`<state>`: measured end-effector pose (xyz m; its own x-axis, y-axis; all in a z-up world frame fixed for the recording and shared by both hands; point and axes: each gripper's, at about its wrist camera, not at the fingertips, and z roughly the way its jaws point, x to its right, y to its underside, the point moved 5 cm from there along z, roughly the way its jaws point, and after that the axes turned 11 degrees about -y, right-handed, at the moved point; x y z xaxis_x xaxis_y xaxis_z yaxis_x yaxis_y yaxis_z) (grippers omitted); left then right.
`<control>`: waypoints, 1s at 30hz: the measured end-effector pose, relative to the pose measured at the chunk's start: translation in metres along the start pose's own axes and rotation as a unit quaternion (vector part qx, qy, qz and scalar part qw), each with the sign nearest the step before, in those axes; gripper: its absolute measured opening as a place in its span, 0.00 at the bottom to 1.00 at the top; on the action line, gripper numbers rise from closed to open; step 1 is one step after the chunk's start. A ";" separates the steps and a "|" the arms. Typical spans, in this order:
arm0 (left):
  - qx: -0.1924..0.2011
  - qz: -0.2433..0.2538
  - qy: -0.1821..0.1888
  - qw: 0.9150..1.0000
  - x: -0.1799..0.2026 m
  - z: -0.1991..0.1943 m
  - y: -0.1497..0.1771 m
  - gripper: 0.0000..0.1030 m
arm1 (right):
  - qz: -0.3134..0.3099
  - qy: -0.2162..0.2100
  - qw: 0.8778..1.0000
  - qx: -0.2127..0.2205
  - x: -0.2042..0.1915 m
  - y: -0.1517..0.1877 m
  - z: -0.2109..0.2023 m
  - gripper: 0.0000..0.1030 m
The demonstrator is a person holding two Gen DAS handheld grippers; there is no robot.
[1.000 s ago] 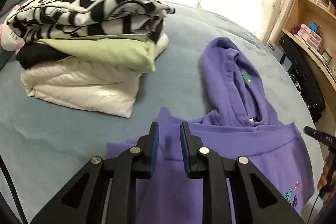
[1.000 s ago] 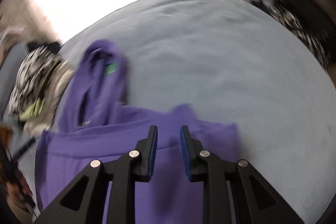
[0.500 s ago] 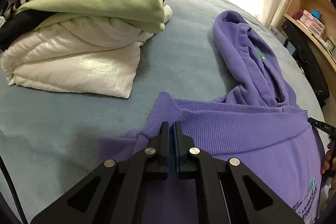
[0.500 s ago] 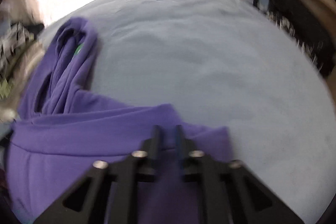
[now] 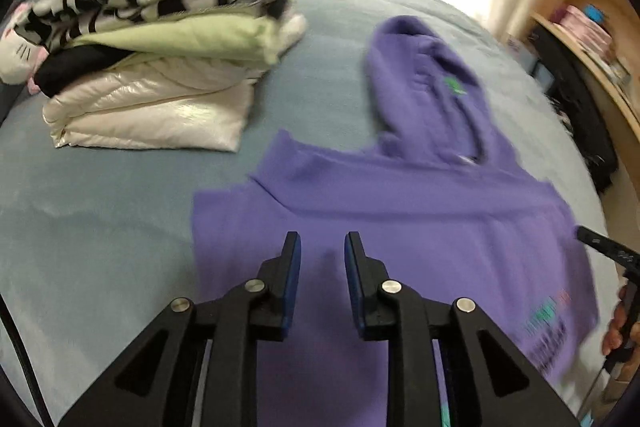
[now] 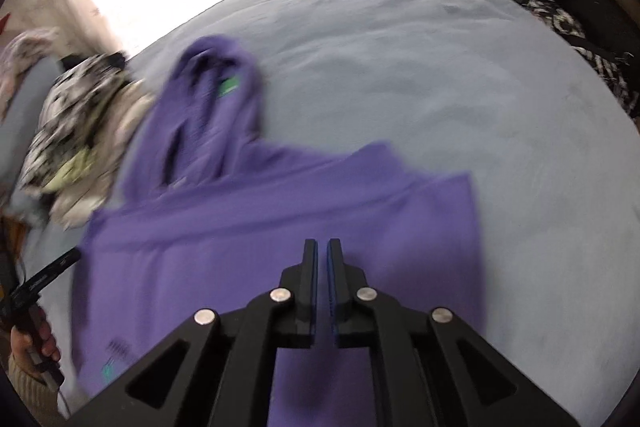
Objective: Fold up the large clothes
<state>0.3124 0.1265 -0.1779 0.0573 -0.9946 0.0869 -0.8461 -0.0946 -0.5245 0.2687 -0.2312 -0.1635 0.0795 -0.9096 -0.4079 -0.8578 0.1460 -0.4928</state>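
Half a second ago the left gripper [image 5: 319, 247] had its blue pads pinched together on the ribbed hem edge of the purple hoodie [image 5: 400, 211]; now its jaws stand apart with a clear gap, nothing between them, and it hangs above the cloth rather than biting it, with the view pulled back so that more of the garment shows. The right gripper [image 6: 322, 251] has its pads drawn almost together, leaving only a thin slit, and whether any cloth is caught in that slit cannot be told; it sits over the near part of the hoodie [image 6: 248, 227], and the picture is blurred. The hoodie lies flat on the grey-blue bed cover [image 5: 100, 211], its folded body nearest both grippers, with a band of the hem turned up across the chest. Its long axis runs from the near body away toward the hood [image 5: 424, 79], which points to the far side of the bed and shows a small green label. Left of the hood, well apart from it, stands a stack of folded clothes [image 5: 160, 67], a black-and-white patterned piece on top. At the far right is a wooden shelf [image 5: 592, 39].
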 end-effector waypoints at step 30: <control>-0.009 -0.014 -0.081 0.997 -0.023 -0.030 0.133 0.20 | -0.019 0.124 0.992 -0.015 0.058 0.139 -0.071 0.10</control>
<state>0.1825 0.1384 -0.2238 0.1650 -0.9856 -0.0365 -0.8526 -0.1240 -0.5076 0.1182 -0.2916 -0.2015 -0.0116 -0.9825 -0.1860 -0.8719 0.1010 -0.4792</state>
